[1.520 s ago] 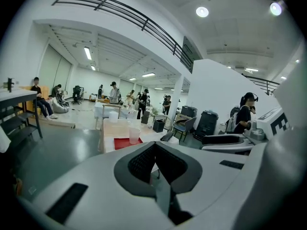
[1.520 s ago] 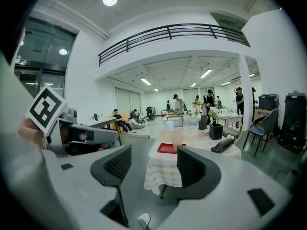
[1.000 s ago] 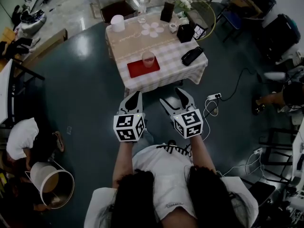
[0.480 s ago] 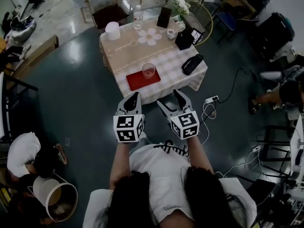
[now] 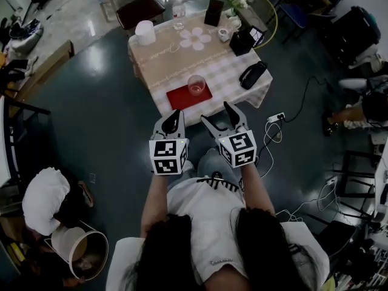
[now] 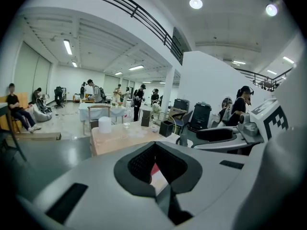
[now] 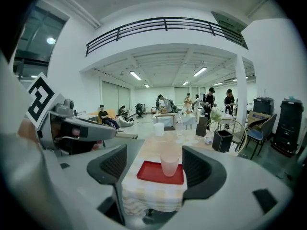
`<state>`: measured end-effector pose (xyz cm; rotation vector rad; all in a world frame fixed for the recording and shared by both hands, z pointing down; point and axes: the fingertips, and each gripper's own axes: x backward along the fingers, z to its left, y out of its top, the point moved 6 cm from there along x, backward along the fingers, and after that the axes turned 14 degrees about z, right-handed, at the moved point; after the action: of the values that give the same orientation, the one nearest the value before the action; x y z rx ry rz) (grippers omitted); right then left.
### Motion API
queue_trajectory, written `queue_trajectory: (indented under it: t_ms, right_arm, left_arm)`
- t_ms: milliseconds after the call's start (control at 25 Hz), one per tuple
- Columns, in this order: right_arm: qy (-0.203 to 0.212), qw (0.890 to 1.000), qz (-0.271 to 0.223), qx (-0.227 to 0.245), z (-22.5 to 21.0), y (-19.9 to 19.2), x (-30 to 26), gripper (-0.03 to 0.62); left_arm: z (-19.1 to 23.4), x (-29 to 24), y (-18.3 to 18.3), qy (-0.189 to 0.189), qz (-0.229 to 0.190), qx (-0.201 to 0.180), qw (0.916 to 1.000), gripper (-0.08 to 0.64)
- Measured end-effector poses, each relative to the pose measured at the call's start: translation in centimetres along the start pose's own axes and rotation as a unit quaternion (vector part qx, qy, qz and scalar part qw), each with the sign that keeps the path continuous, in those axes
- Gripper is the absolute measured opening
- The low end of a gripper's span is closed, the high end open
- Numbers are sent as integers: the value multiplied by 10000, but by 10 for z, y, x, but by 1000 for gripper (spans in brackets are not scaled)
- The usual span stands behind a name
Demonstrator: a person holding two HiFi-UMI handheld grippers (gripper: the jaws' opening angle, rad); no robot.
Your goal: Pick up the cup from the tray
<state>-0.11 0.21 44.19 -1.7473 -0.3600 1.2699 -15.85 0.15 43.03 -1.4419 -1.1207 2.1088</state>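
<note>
A person is holding both tools out side by side, short of a square table draped in a pale checked cloth (image 5: 225, 71).

The right gripper (image 5: 218, 115) is standing released: its two dark-padded jaws are spread wide and have just been opening further, with nothing between them but air. In the right gripper view, the translucent pinkish plastic cup (image 7: 169, 164) is showing straight ahead through that gap, standing upright and well apart from the pads. The cup is sitting on the far right part of a flat red rectangular tray (image 7: 151, 171). The tray is lying at the table edge nearest the tool.

The left gripper (image 5: 172, 119) is staying clenched on nothing. In the left gripper view its jaws are meeting at the tips, leaving only a thin slit where a sliver of red is peeking through.

From the head view, the cup (image 5: 196, 85) and tray (image 5: 180, 100) are lying just beyond both grippers' tips, slightly nearer the right one. A white cylindrical container (image 5: 145, 32) and a clear plastic bottle (image 5: 178, 8) are standing farther ahead, across the table.
</note>
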Motion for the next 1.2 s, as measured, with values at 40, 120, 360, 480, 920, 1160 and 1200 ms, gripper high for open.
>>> queue_trajectory:
  t_ms: [40,120,360,480,920,1160,1200]
  right_arm:
    - [-15,10000,-71,-6,0,1,-2,348]
    - [-48,9997,-219,37,-1,4,-6,373]
    - [54,9999,-110,75,-11,8,-33,391]
    - [123,9999,1,99,-18,10,-48,396]
    - [268,9982,227,496,-37,19,-115,420]
    - [486,9952,645,547,-47,10,-153,428]
    - [524,9947,699,546,-48,8,-158,431]
  left_arm:
    - [2,-1,0,20,-15,10,10000,8]
    - [7,-4,1,65,-35,45,10000,8]
    - [24,-20,6,194,6,127,9997,7]
    - [30,-31,8,286,93,144,9994,7]
    - [51,-77,18,489,437,293,9974,6]
    - [61,-97,21,668,646,230,9954,7]
    - [62,-100,21,655,663,285,9952,8]
